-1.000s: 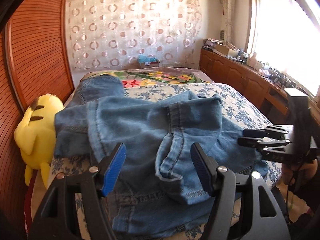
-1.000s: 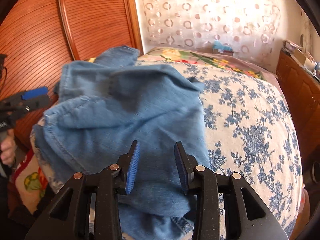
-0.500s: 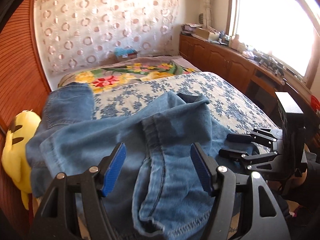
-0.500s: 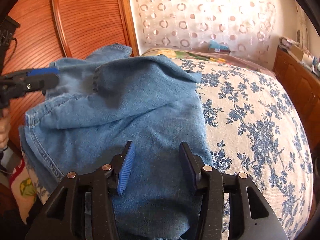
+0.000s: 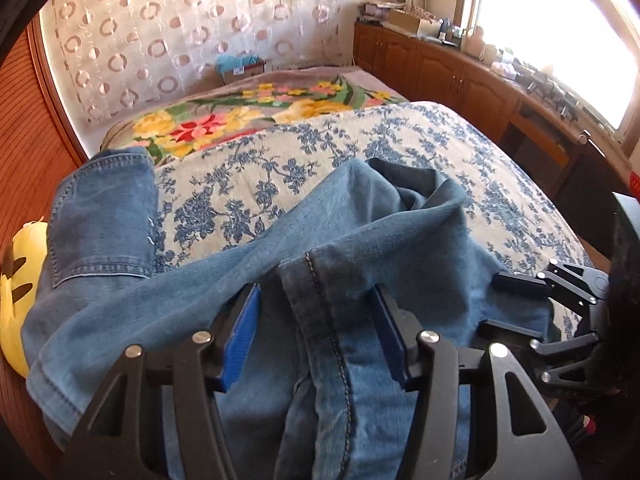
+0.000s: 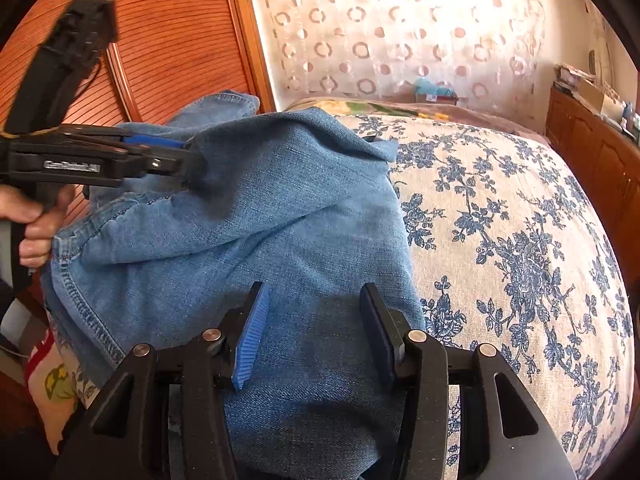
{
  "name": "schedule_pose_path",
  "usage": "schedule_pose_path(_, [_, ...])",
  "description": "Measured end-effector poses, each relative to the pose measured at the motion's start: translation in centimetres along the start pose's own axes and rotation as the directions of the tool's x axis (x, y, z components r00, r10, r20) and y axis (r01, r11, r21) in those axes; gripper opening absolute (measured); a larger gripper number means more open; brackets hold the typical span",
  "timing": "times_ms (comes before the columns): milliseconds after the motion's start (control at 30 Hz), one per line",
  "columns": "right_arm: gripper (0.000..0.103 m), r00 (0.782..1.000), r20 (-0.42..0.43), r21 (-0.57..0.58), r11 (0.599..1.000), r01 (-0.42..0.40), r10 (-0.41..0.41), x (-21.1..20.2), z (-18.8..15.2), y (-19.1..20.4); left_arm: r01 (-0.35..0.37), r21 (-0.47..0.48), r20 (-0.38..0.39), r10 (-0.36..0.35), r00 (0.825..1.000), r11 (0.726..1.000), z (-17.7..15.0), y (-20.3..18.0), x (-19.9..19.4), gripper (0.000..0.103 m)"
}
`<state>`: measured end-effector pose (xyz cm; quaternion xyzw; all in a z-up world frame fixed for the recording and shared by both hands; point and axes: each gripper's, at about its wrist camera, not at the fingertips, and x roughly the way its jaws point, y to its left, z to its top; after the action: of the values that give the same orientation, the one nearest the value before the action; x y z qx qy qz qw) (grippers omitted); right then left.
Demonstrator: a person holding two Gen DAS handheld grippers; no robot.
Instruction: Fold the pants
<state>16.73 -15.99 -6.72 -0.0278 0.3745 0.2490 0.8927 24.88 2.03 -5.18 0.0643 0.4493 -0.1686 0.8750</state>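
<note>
Blue jeans (image 5: 400,248) lie crumpled on the flower-print bedspread (image 5: 420,136), one leg (image 5: 104,216) stretching toward the headboard. My left gripper (image 5: 316,332) straddles a raised fold with a stitched seam (image 5: 320,304). Its jaws are closing, and the blue pads (image 5: 244,332) stand a little off the cloth. From the right wrist view the left gripper (image 6: 188,162) pokes into the denim (image 6: 300,200) at the left, held by a hand (image 6: 36,224). My right gripper (image 6: 314,332) hovers open over the near part of the jeans; it also shows as the right gripper (image 5: 516,304) at the pile's right edge.
A yellow plush toy (image 5: 16,280) sits at the bed's left side by the ribbed wooden panel (image 6: 168,40). A bright floral blanket (image 5: 256,108) covers the far end. Wooden cabinets (image 5: 460,76) with clutter run under the window. The bedspread (image 6: 520,240) right of the jeans is bare.
My left gripper swept right across the jeans, onto the seamed fold, and its jaws narrowed. The right gripper stayed in place, jaws slightly wider than a second ago.
</note>
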Motion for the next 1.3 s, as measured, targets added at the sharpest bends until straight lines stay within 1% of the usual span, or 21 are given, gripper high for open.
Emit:
schedule_pose_path(67, [0.048, 1.0, 0.001, 0.0, 1.0, 0.001, -0.001, 0.0, 0.0, 0.0, 0.013, -0.002, 0.0, -0.013, 1.0, 1.0, 0.1, 0.1, 0.2, 0.048])
schedule_pose_path(133, [0.048, 1.0, 0.001, 0.001, 1.0, 0.001, -0.001, 0.1, 0.0, 0.1, 0.036, -0.007, 0.001, -0.036, 0.999, 0.999, 0.2, 0.1, 0.4, 0.037])
schedule_pose_path(167, [0.048, 1.0, 0.001, 0.002, 1.0, 0.0, 0.0, 0.1, 0.0, 0.0, 0.041, -0.008, 0.003, -0.041, 0.999, 0.999, 0.2, 0.2, 0.4, 0.034])
schedule_pose_path(233, [0.048, 1.0, 0.002, 0.004, 1.0, -0.002, 0.002, 0.1, -0.1, 0.0, 0.039, 0.0, 0.016, -0.039, 0.999, 0.999, 0.2, 0.0, 0.2, 0.017])
schedule_pose_path(267, [0.048, 1.0, 0.003, 0.005, 1.0, -0.003, 0.003, 0.0, -0.1, 0.0, 0.045, 0.001, 0.025, -0.045, 0.999, 0.999, 0.1, 0.0, 0.0, 0.015])
schedule_pose_path(367, [0.048, 1.0, 0.01, 0.011, 1.0, -0.005, 0.005, -0.2, -0.2, -0.2, 0.036, -0.001, 0.068, -0.036, 0.997, 0.999, -0.3, -0.1, -1.5, 0.014])
schedule_pose_path(500, [0.048, 1.0, 0.021, 0.025, 1.0, -0.009, 0.009, -0.4, -0.2, -0.6, 0.025, -0.029, 0.145, -0.02, 0.989, 0.999, -0.9, 0.6, -4.9, 0.013])
schedule_pose_path(667, [0.048, 1.0, 0.023, 0.039, 0.999, -0.017, 0.016, -0.4, -0.2, -0.8, -0.015, -0.068, 0.241, 0.031, 0.97, 0.998, -1.5, 2.2, -10.0, 0.011])
schedule_pose_path(833, [0.049, 1.0, 0.024, 0.039, 0.999, -0.019, 0.018, -0.4, -0.2, -0.8, -0.048, -0.112, 0.303, 0.08, 0.95, 0.993, -2.0, 4.4, -13.9, 0.007])
schedule_pose_path(1000, [0.049, 0.999, 0.027, 0.03, 0.999, -0.026, 0.025, -0.3, -0.1, -1.0, -0.077, -0.16, 0.305, 0.124, 0.944, 0.984, -2.4, 7.0, -14.7, 0.007])
schedule_pose_path(1100, [0.049, 0.999, 0.028, 0.019, 0.999, -0.035, 0.035, -0.3, -0.2, -0.8, -0.115, -0.174, 0.263, 0.159, 0.952, 0.978, -2.8, 8.4, -13.2, 0.007])
schedule_pose_path(1200, [0.049, 0.999, 0.024, 0.022, 0.999, -0.043, 0.042, -0.3, -0.2, -0.9, -0.14, -0.19, 0.218, 0.181, 0.959, 0.972, -3.4, 9.0, -11.2, 0.007])
schedule_pose_path(1267, [0.049, 0.999, 0.021, 0.025, 0.999, -0.045, 0.045, -0.2, -0.2, -0.9, -0.145, -0.2, 0.197, 0.184, 0.963, 0.969, -4.1, 9.2, -10.3, 0.009])
schedule_pose_path(1300, [0.049, 0.999, 0.019, 0.026, 0.999, -0.046, 0.045, -0.2, -0.2, -0.9, -0.148, -0.202, 0.19, 0.187, 0.964, 0.968, -4.3, 9.1, -9.9, 0.012])
